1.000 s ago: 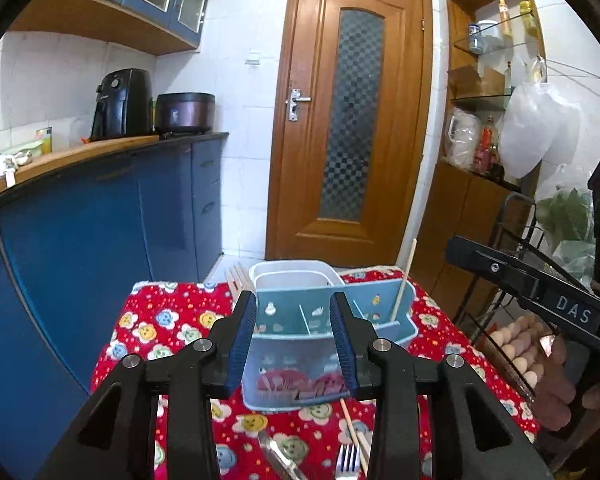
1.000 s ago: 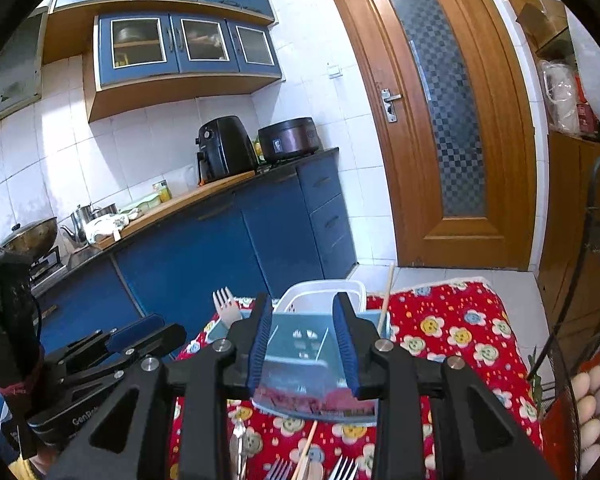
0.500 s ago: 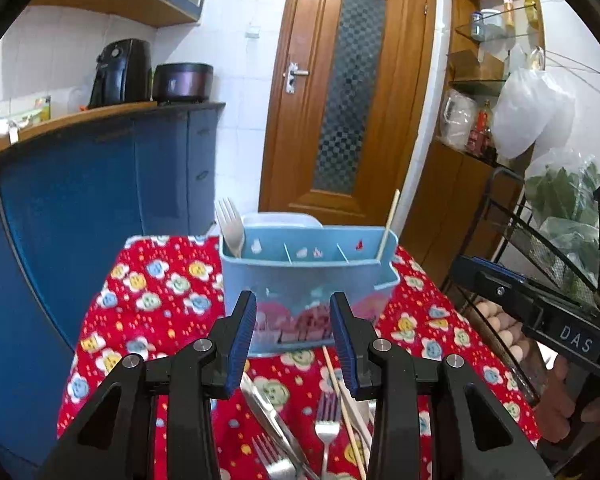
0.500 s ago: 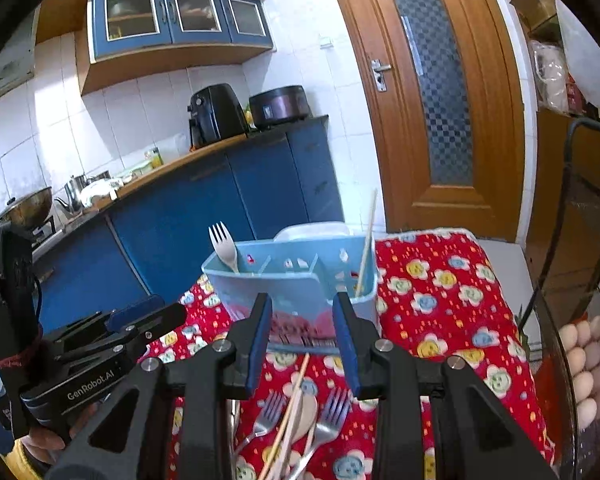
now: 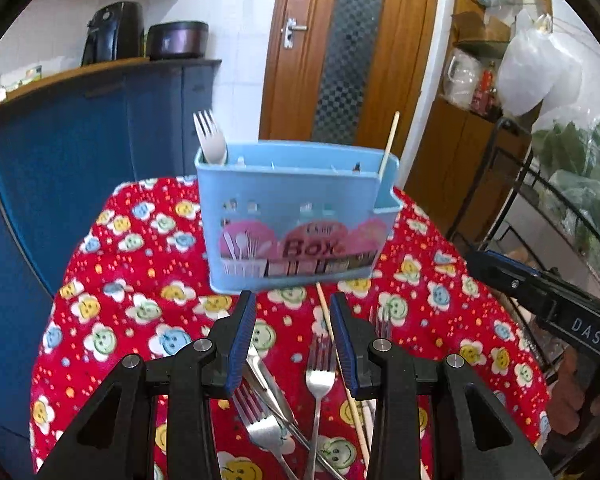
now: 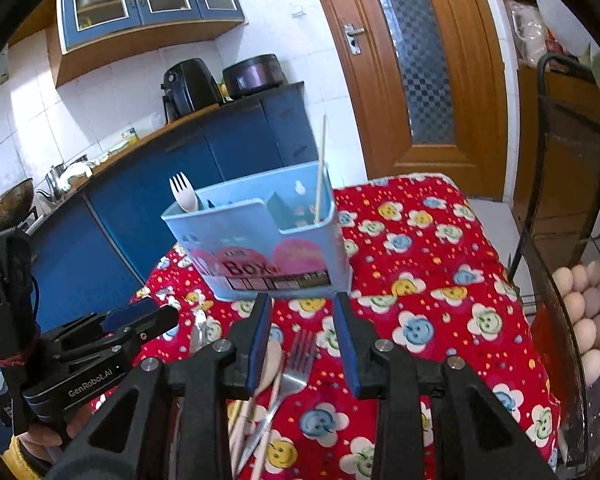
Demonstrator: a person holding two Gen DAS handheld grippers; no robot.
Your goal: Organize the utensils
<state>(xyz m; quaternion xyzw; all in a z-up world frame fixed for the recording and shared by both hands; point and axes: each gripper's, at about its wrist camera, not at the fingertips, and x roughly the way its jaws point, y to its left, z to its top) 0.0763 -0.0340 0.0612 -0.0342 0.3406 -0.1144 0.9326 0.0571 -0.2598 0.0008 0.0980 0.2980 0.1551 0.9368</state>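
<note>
Utensils lie loose on the red flowered cloth in front of the blue box — steel forks, a knife and a chopstick crossing one another. The box stands upright near the far edge of the cloth, with a white fork in its left end and a second chopstick leaning in its right end. The left gripper hovers above the pile, jaws partly open, nothing between them. The right gripper — beside it, also above the utensils — is partly open and empty too.
</note>
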